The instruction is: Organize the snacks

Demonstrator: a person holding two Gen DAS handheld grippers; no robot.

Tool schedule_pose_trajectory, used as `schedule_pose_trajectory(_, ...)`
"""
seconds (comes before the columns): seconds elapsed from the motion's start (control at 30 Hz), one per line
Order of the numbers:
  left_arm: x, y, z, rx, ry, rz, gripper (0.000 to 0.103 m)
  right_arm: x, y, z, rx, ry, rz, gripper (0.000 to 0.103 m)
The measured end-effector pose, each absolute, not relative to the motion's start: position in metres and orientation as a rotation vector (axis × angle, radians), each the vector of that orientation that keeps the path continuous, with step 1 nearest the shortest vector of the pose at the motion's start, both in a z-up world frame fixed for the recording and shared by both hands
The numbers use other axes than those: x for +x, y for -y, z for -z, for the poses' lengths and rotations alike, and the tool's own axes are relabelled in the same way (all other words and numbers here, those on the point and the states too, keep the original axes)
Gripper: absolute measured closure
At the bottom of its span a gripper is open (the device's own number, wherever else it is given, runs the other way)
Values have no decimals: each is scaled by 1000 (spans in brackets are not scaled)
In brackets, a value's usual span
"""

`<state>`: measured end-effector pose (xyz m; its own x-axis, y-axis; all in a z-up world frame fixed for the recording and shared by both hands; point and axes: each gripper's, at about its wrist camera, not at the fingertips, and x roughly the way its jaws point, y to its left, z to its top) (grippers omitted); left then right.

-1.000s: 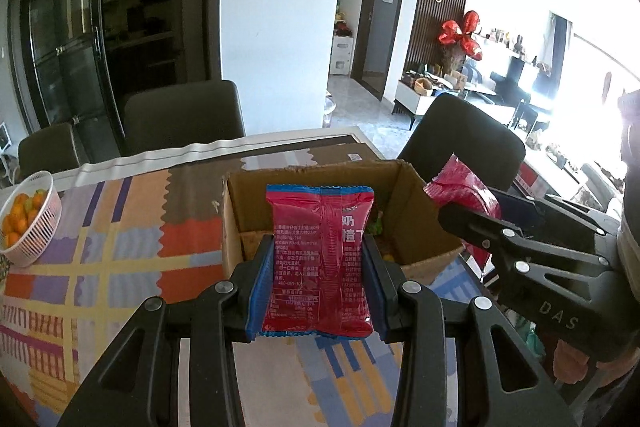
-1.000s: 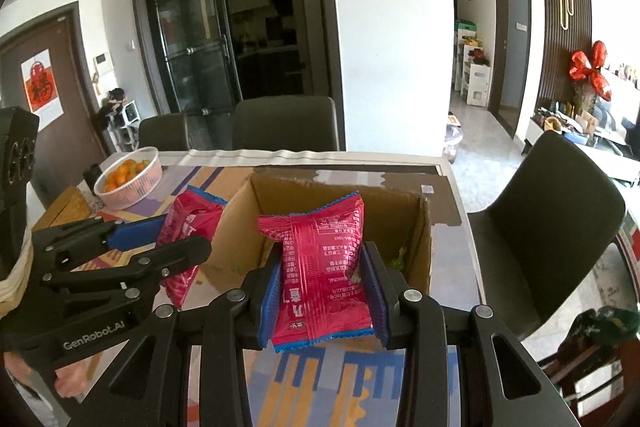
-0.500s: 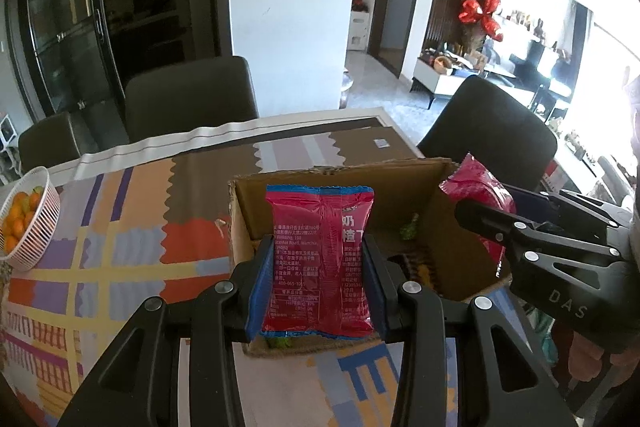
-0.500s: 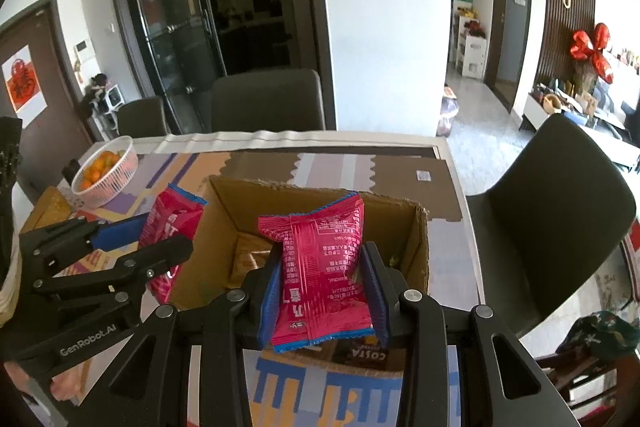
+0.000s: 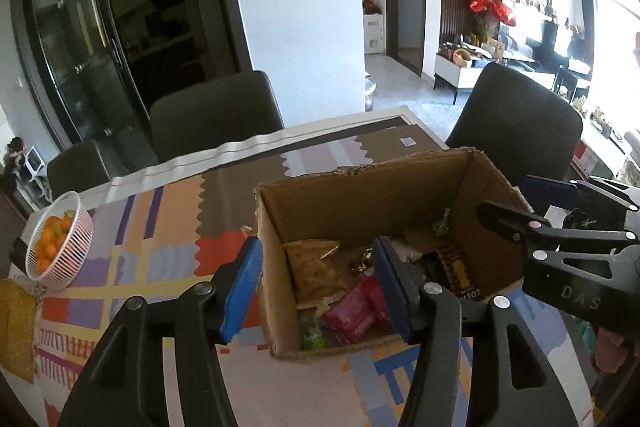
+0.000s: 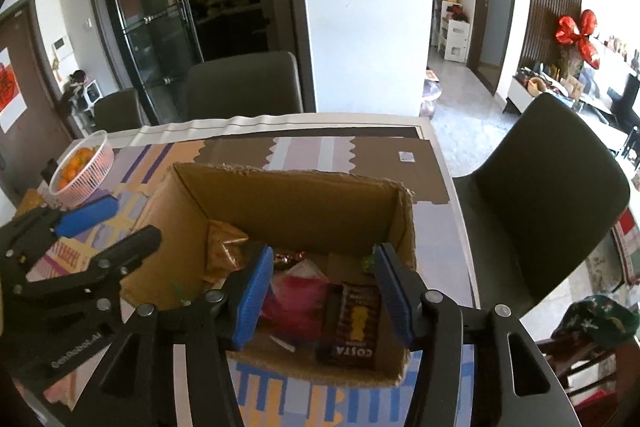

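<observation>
Two red packets (image 5: 352, 311) (image 6: 298, 301) lie loose in the box (image 5: 360, 195) (image 6: 280, 195) on the counter (image 5: 160, 259) (image 6: 400, 163); the left gripper (image 5: 316, 287) and right gripper (image 6: 322, 293), jaws just opened and apart, hold nothing, poised over the box; only the right view shows a brown Costa packet (image 6: 356, 327); both show the fruit basket (image 5: 60, 247) (image 6: 82, 167).

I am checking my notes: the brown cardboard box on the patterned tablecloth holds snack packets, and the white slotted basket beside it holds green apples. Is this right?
Not quite. The white slotted basket holds small orange fruits, not green apples, as the left wrist view shows. The brown cardboard box on the patterned tablecloth does hold snack packets.
</observation>
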<state>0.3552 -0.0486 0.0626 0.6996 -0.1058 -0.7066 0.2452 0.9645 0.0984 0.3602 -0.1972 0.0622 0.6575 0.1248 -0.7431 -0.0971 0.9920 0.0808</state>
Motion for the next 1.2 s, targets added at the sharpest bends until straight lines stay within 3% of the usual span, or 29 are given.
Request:
schedule_pose_trajectory(0.67, 224, 20, -78, 106, -616, 129, 16, 236, 196, -87, 0, -631, -82, 18)
schedule_pose_trajectory(0.87, 185, 16, -73, 92, -606, 119, 8, 197, 194, -80, -7, -614, -79, 16)
schedule_pose_trajectory(1.2, 132, 15, -64, 63, -599, 119, 4, 143, 194, -69, -1, -595, -73, 16)
